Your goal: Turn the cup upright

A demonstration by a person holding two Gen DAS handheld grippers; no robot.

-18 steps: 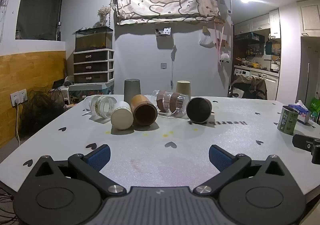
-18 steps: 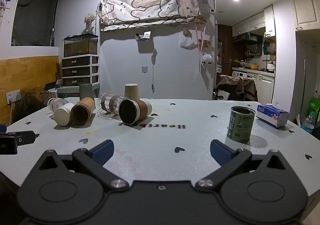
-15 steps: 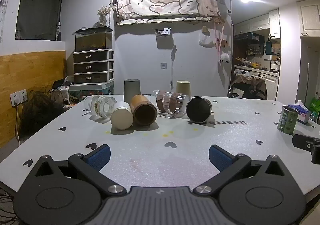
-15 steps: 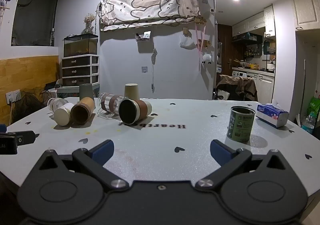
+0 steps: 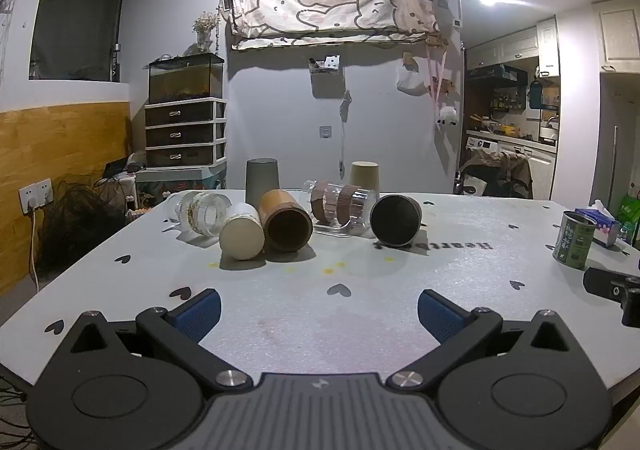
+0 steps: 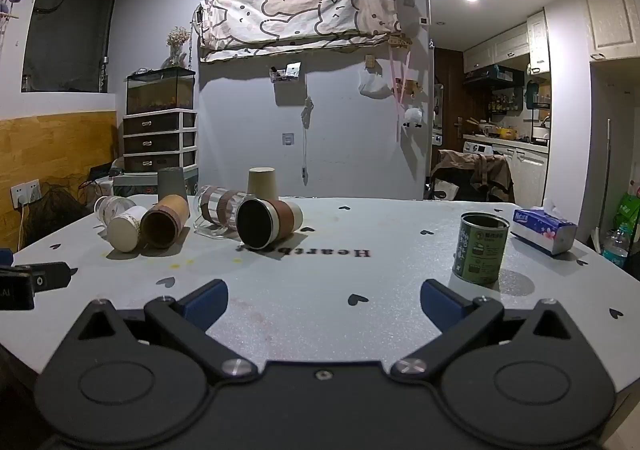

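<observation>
Several cups lie on their sides in a row across the far half of the table: a clear glass (image 5: 200,212), a cream cup (image 5: 241,236), a brown cup (image 5: 289,225), a clear banded glass (image 5: 340,206) and a dark cup (image 5: 395,220) with a brown sleeve (image 6: 267,222). A grey cup (image 5: 262,180) and a beige cup (image 5: 364,176) stand upside down behind them. My left gripper (image 5: 318,310) is open and empty, well short of the row. My right gripper (image 6: 324,300) is open and empty over the table's front.
A green tin can (image 6: 482,248) stands upright on the right, also in the left wrist view (image 5: 574,239). A tissue pack (image 6: 544,230) lies beyond it. The white table (image 5: 320,314) has heart prints. The table's front edge is near both grippers.
</observation>
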